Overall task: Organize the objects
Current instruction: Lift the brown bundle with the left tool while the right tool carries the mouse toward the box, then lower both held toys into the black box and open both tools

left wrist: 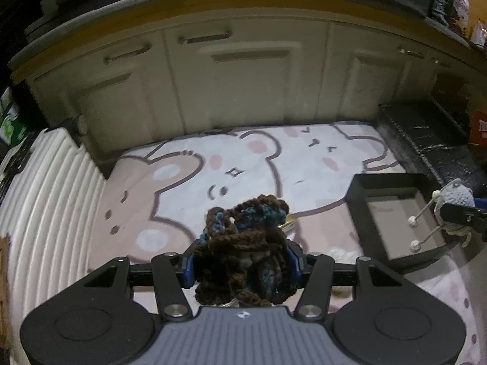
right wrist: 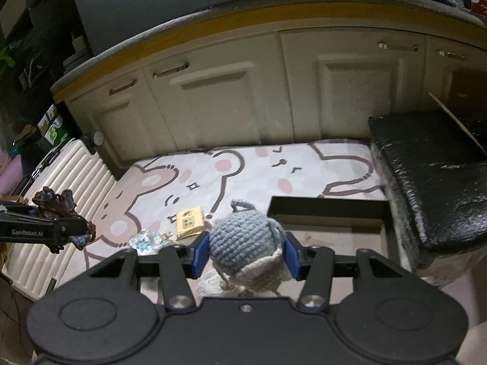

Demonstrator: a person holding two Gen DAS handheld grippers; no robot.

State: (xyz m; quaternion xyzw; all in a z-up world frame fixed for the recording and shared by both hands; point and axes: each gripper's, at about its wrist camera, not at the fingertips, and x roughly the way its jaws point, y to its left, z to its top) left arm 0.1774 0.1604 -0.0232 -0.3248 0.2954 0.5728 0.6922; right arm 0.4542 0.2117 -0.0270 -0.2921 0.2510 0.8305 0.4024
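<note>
A grey-blue crocheted toy (right wrist: 248, 241) sits pinched between the blue pads of the right gripper (right wrist: 247, 254), lifted above the bear-print mat (right wrist: 249, 167) and just short of the black open tray (right wrist: 328, 210), its hanging loop pointing up and away toward the cream cabinets (right wrist: 243, 97); its long axis runs roughly up-and-down between the pads, loop uppermost and pale trim lowest, with corded pom-poms dangling over the tray in the left wrist view. To the left, a brown-and-blue yarn piece (left wrist: 243, 249) is clamped in the left gripper (left wrist: 242, 266), jaws closed to the width of the bundle, held over the mat; it is a shapeless tangle with no clear axis. On the mat between the two lie a yellow packet (right wrist: 189, 222) and a clear bag of blue bits (right wrist: 146, 240), both untouched. The likely trouble is snagging: the toy's loose cords could catch on the tray wall as it goes in, and soft yarn may cling to the pads on release, dragging either piece back out. A black padded cushion (right wrist: 432, 176) borders the tray on the right, a ribbed white suitcase (right wrist: 70, 182) the mat on the left.
</note>
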